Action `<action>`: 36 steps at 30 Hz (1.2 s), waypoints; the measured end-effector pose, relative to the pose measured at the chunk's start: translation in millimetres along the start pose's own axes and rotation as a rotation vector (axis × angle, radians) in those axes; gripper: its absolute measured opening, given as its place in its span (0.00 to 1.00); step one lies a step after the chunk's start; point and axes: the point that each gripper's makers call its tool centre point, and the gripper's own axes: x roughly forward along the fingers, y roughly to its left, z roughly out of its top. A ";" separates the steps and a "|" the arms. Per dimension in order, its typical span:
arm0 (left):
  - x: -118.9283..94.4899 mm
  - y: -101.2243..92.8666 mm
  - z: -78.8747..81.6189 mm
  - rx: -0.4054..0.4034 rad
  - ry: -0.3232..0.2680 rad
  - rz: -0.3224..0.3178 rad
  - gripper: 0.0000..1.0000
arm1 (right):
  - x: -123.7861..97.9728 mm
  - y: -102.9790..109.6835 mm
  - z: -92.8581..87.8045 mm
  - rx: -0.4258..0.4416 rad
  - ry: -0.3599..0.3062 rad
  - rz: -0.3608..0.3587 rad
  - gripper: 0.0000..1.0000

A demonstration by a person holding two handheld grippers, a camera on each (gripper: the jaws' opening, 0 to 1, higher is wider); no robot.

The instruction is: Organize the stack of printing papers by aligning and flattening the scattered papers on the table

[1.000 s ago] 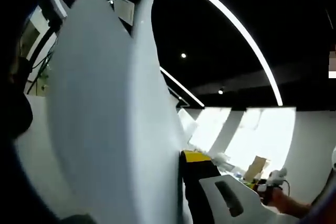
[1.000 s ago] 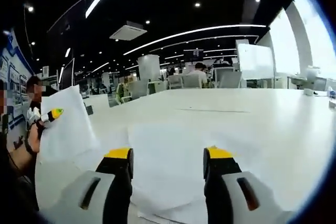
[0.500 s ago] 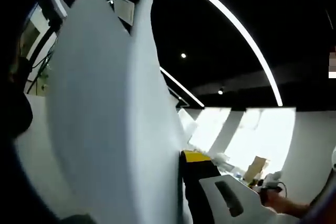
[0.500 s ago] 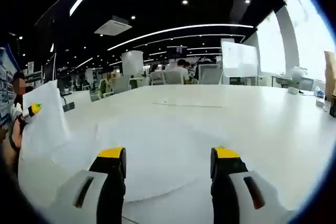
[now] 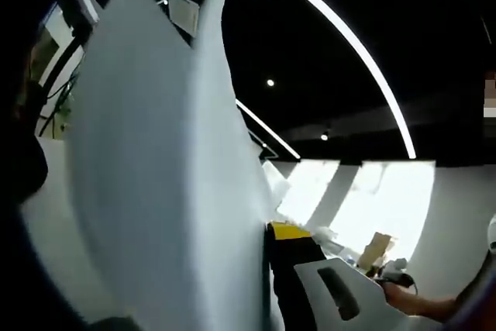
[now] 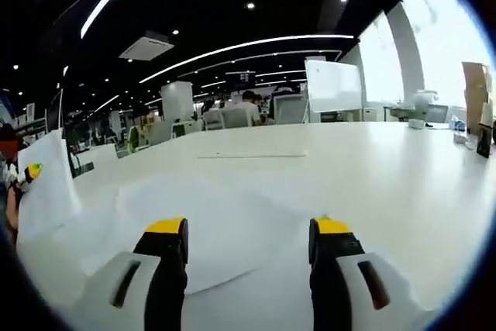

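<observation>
Two views are given. In the right gripper view, the right gripper (image 6: 246, 242) is held low over the white table (image 6: 403, 184) with its yellow-tipped jaws spread wide and nothing between them. Loose sheets of printing paper (image 6: 209, 226) lie flat on the table directly ahead of and beneath the jaws, overlapping unevenly. Far off to the left of the jaws, the left gripper (image 6: 31, 171) is seen with an upright sheet (image 6: 48, 195) held up off the table, a hand (image 6: 13, 205) just beside it. In the left gripper view, that held sheet (image 5: 155, 168) rises from between the jaws and bends slightly toward the top; one yellow-tipped jaw is pressed against its right face, the other jaw is hidden behind the paper, so the grip is taken as closed on the sheet. A cardboard box (image 5: 377, 247) is seen in the distance, to the right of the jaw.
</observation>
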 end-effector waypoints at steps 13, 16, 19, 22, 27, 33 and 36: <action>-0.6 1.4 1.9 -0.011 -0.009 0.001 0.07 | 21.5 -28.1 4.4 0.021 0.006 -0.017 0.55; -0.5 1.5 1.7 -0.009 -0.007 0.001 0.07 | 22.8 -20.9 -0.7 -0.008 0.034 0.011 0.50; -0.5 1.4 1.7 -0.008 -0.007 0.001 0.07 | 24.6 -12.7 -6.4 -0.052 0.066 0.043 0.48; -0.3 1.4 1.6 -0.008 -0.006 0.001 0.07 | 25.4 -10.5 -10.8 -0.105 0.088 0.039 0.45; -0.2 1.2 1.6 -0.006 -0.006 0.000 0.07 | 25.4 -10.1 -12.0 -0.134 0.095 0.045 0.32; -0.4 0.7 1.7 -0.009 -0.007 -0.001 0.07 | 22.3 -7.4 -11.5 -0.157 0.097 0.045 0.02; -0.5 1.8 2.3 -0.010 -0.008 -0.002 0.07 | 21.3 -7.0 -7.9 -0.167 0.078 0.042 0.00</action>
